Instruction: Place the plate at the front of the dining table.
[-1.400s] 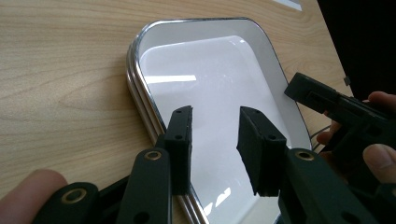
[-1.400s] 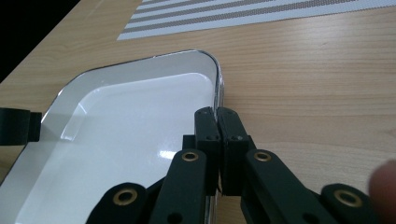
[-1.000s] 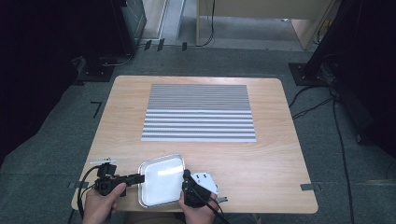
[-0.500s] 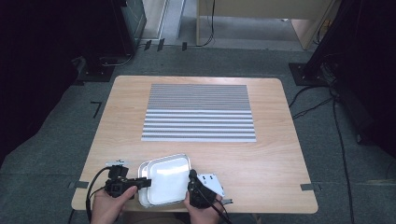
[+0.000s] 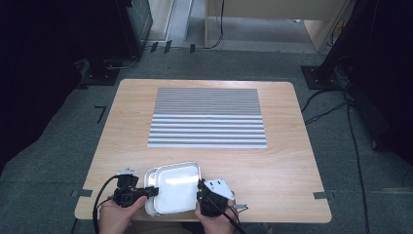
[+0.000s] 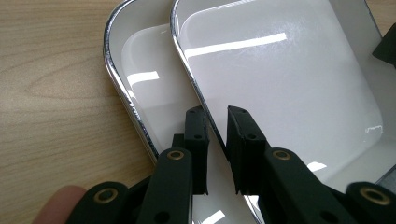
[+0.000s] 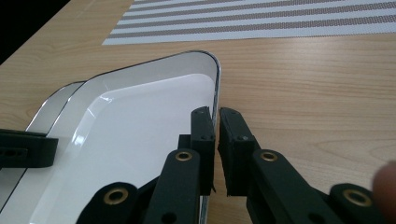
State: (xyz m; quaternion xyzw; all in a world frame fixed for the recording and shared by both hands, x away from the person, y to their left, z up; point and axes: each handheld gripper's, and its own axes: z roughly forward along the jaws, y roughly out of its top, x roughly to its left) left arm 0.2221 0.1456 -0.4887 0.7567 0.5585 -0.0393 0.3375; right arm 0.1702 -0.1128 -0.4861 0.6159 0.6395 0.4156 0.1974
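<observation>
Two stacked white trays lie on the worktop between the tools. The left tool and right tool are each clamped on opposite rims of the upper tray. Lift both evenly to free it from the lower tray.

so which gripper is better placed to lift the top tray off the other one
Right, probably: the right gripper pinches the top tray by its free outer rim. The left gripper also grips it, over the bottom tray.
</observation>
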